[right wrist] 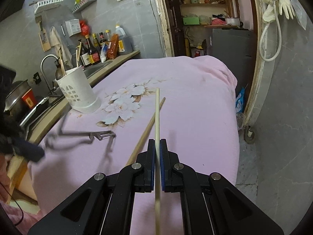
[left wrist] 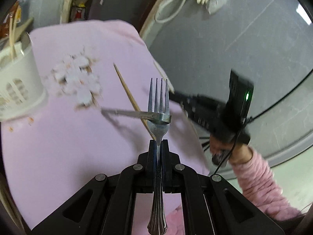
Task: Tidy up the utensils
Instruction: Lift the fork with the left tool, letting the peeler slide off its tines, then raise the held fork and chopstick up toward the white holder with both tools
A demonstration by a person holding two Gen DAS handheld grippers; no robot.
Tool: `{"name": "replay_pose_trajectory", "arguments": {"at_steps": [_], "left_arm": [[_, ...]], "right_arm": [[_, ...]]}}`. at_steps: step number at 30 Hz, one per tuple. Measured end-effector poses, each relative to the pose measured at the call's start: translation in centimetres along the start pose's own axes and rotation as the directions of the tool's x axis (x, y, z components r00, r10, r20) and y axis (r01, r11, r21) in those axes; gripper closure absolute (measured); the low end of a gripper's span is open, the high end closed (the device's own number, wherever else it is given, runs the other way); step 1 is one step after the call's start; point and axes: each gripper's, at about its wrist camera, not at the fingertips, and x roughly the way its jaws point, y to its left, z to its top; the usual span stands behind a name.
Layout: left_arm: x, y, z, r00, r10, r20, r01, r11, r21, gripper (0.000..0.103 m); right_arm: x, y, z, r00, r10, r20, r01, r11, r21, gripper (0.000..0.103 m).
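Blurring the holder, perhaps hiding utensils.

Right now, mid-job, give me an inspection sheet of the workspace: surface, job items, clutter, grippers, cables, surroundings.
Surface: pink floral cloth, rumpled at its far end.
Job's things: fork in left gripper; pale chopstick in right gripper; second chopstick and peeler on the cloth; white utensil holder upright, already holding utensils.
Clutter: nothing seen on the cloth.
Grippers: both jaws shut on their items.
Cables: thin black cable by the right hand.
Surroundings: sink faucet, sauce bottles, doorway shelves, white hose.
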Motion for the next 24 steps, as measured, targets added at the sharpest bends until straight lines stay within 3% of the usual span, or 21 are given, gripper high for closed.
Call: {"name": "replay_pose_trajectory", "arguments": {"at_steps": [6, 9, 18, 24], "left_arm": [[-2.7, -0.3, 1.4, 0.987, 0.070, 0.142, -0.068, 0.998, -0.014, 0.101], [-3.9, 0.5, 1.6, 0.982, 0.054, 0.181, -0.048, 0.998, -0.037, 0.101], [-1.4, 3.1, 3.4, 0.975, 0.138, 0.174, -0.122, 0.988, -0.099, 0.101], [0.9, 5.6, 4.7, 0.976, 0.134, 0.170, -0.113, 0.985, -0.129, 0.101]], "right_arm": [[0.3, 1.1, 0.7, 0.999, 0.031, 0.016, -0.031, 0.999, -0.020, 0.100], [0.6, 1.5, 0.9, 0.999, 0.047, 0.017, -0.046, 0.999, -0.021, 0.100], [1.7, 2.0, 1.3, 0.998, 0.066, 0.008, -0.066, 0.998, -0.015, 0.100], [1.7, 1.6, 1.1, 0.998, 0.067, 0.003, -0.067, 0.998, -0.002, 0.100]]}}
